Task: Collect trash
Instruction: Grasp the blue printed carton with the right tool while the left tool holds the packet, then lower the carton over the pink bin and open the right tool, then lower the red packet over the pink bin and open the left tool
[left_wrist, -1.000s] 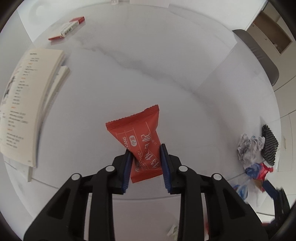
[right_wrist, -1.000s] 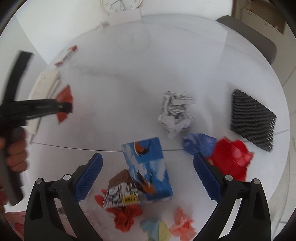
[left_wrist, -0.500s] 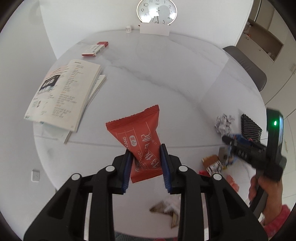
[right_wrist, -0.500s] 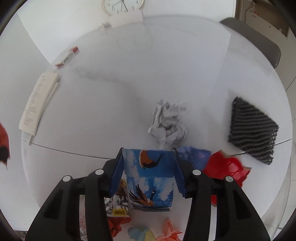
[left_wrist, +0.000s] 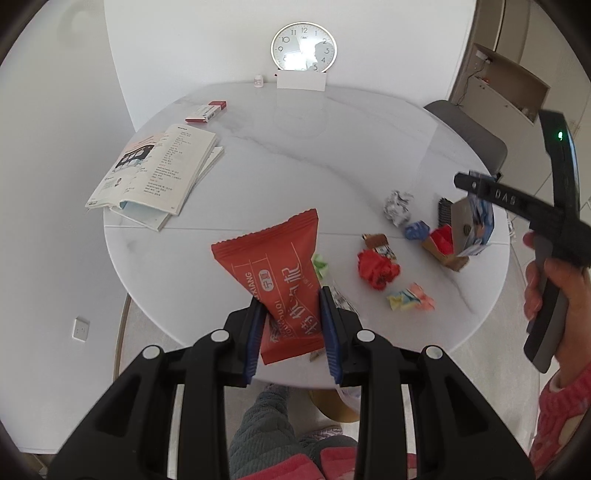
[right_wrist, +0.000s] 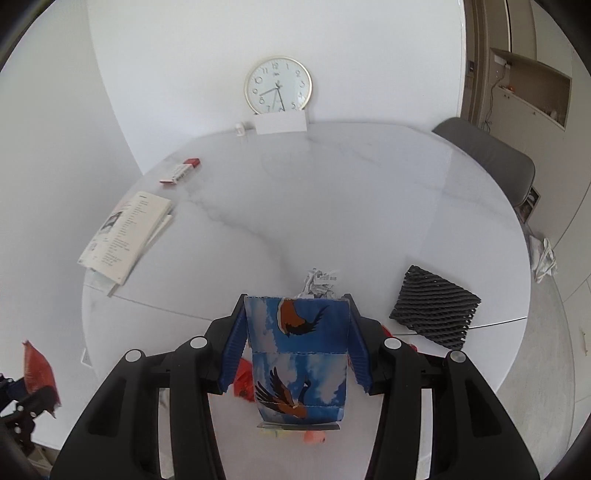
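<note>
White walls stand behind a round marble worktop (left_wrist: 332, 147), and a clock (left_wrist: 303, 46) leans at its far edge with a white card (left_wrist: 301, 80) in front of it. An open book (left_wrist: 155, 170) lies on the left side, with a small red and white box (left_wrist: 206, 111) past it. A grey chair (right_wrist: 487, 155) sits at the right.

The left tool (left_wrist: 291, 321) is up above the near edge of the worktop. Its blue pads squeeze the lower end of a red snack wrapper (left_wrist: 275, 269), which sticks up between them.

The right tool (right_wrist: 295, 343) has just been closing. Now its pads press both sides of a blue carton with birds on it (right_wrist: 297, 354), and the carton is lifted off the worktop. A person's hand (left_wrist: 554, 291) holds this tool by its handle.

More trash lies on the right part of the worktop: a crumpled paper ball (left_wrist: 397, 206), a blue scrap (left_wrist: 416, 229), a red crumpled paper (left_wrist: 376, 267), a small brown wrapper (left_wrist: 376, 242) and a pale pink and yellow wad (left_wrist: 410, 297). A black foam net (right_wrist: 436, 314) lies near the right edge.
</note>
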